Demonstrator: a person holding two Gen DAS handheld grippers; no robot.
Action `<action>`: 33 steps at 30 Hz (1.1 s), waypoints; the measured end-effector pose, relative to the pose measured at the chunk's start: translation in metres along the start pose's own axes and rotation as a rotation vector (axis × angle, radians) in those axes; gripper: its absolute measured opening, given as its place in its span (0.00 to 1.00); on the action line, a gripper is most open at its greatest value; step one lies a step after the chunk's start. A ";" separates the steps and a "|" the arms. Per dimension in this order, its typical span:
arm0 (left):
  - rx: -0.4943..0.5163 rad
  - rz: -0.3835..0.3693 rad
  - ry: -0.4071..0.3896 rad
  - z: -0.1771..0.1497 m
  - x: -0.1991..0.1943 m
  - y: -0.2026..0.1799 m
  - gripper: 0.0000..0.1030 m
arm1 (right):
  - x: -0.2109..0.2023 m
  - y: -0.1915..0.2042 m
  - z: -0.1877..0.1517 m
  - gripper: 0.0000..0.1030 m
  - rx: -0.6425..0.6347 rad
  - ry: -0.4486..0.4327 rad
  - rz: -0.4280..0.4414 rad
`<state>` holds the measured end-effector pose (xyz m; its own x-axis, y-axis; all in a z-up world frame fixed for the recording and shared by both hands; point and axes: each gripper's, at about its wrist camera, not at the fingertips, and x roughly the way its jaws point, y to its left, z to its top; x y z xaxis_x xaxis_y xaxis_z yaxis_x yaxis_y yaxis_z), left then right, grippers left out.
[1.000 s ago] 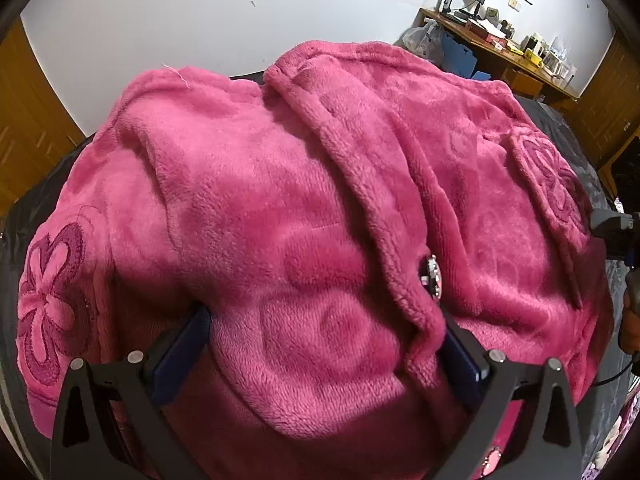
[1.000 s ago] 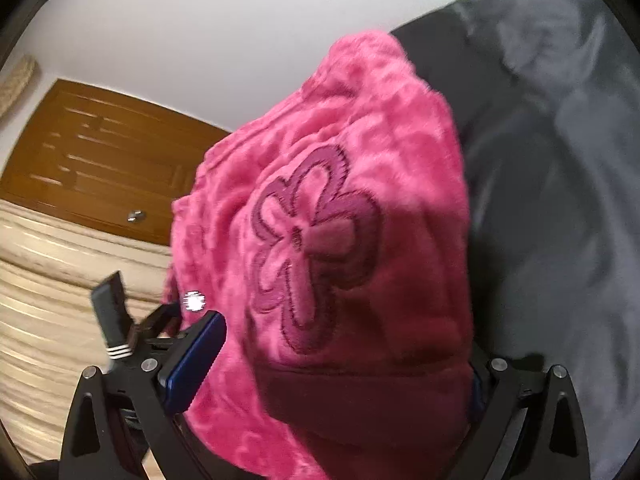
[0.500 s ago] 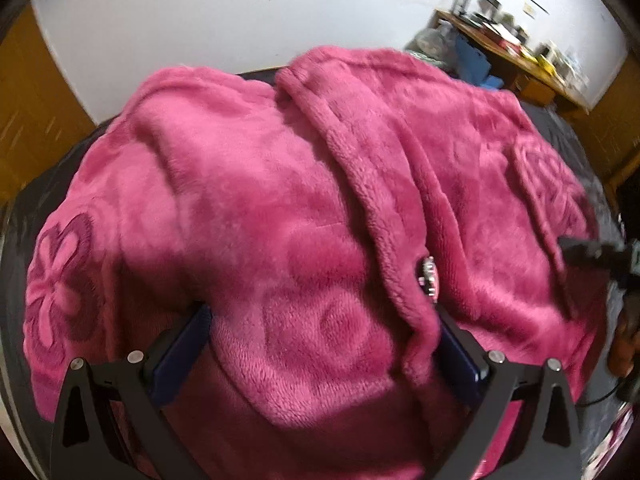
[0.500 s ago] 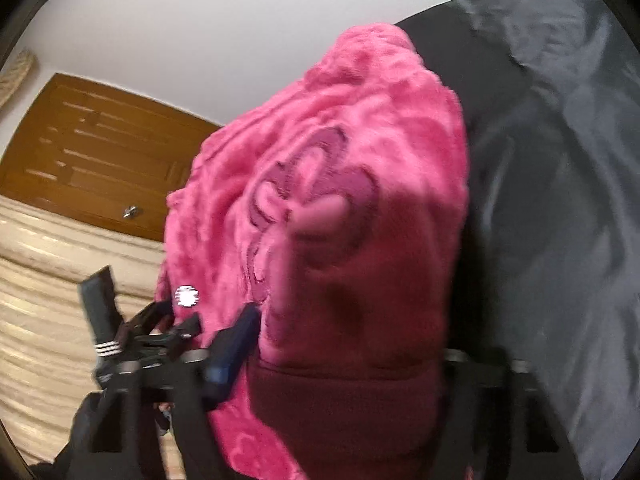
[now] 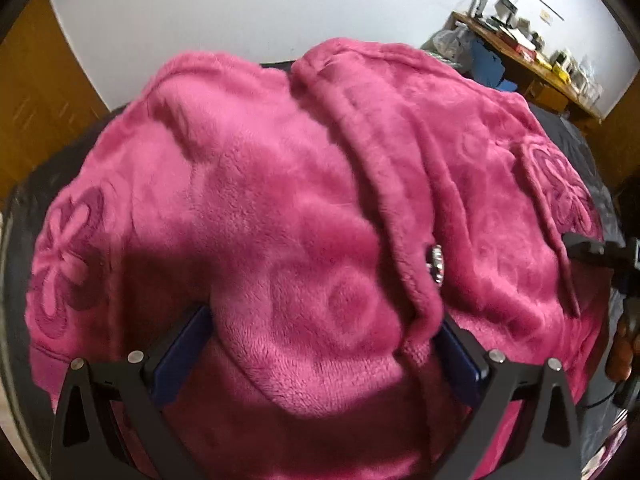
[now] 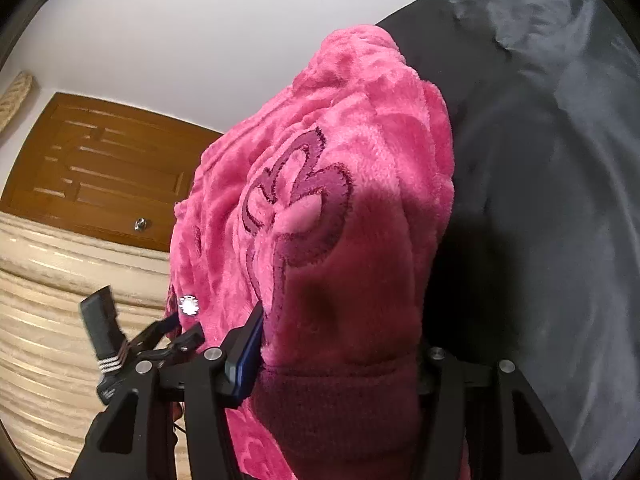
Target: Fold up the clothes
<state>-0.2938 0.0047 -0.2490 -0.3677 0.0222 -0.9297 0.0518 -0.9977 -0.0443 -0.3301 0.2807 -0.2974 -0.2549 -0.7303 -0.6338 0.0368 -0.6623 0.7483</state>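
Dark bedding point(image 6: 540, 180) is lying under everything, with a white wall behind. Right claw point(image 6: 340, 364) is closing on the pocket end of the fluffy pink robe point(image 5: 280, 200), squeezing it between both pads. Left claw point(image 5: 320, 356) is clamped on a thick bunch near the button point(image 5: 436, 264). Robe is spreading away from both claws, long way across, flowers stitched on it.

Surface: a bed point(image 6: 560, 160) under a dark grey cover, wrinkled, its far edge against the white wall.
On it: a pink fleece robe point(image 5: 300, 200), spread over most of the cover in the left view.
Robe hem: at the near edge.
Bare cover: right of the robe.
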 end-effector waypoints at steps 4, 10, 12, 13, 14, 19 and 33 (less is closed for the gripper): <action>0.024 0.012 -0.001 0.003 0.003 0.004 1.00 | -0.006 0.003 -0.008 0.48 -0.001 -0.036 -0.014; 0.026 -0.001 0.011 0.009 0.006 0.016 1.00 | -0.034 0.025 -0.020 0.39 0.018 -0.128 0.007; 0.012 -0.020 0.021 0.012 0.004 0.023 1.00 | -0.045 0.039 -0.018 0.37 -0.001 -0.163 0.000; 0.002 -0.036 0.027 0.014 0.002 0.028 1.00 | -0.053 0.045 -0.011 0.37 -0.008 -0.182 -0.006; -0.007 -0.051 0.031 0.015 0.000 0.034 1.00 | -0.060 0.050 -0.004 0.36 -0.016 -0.201 -0.011; -0.041 -0.135 0.007 0.021 -0.023 0.071 1.00 | -0.079 0.091 -0.006 0.35 -0.046 -0.279 -0.043; -0.272 -0.151 -0.038 -0.031 -0.062 0.249 1.00 | 0.007 0.241 -0.046 0.30 -0.267 -0.239 -0.187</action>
<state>-0.2295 -0.2430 -0.2142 -0.4247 0.1615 -0.8908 0.2382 -0.9293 -0.2821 -0.2782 0.1082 -0.1303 -0.4971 -0.5541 -0.6677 0.2101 -0.8235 0.5270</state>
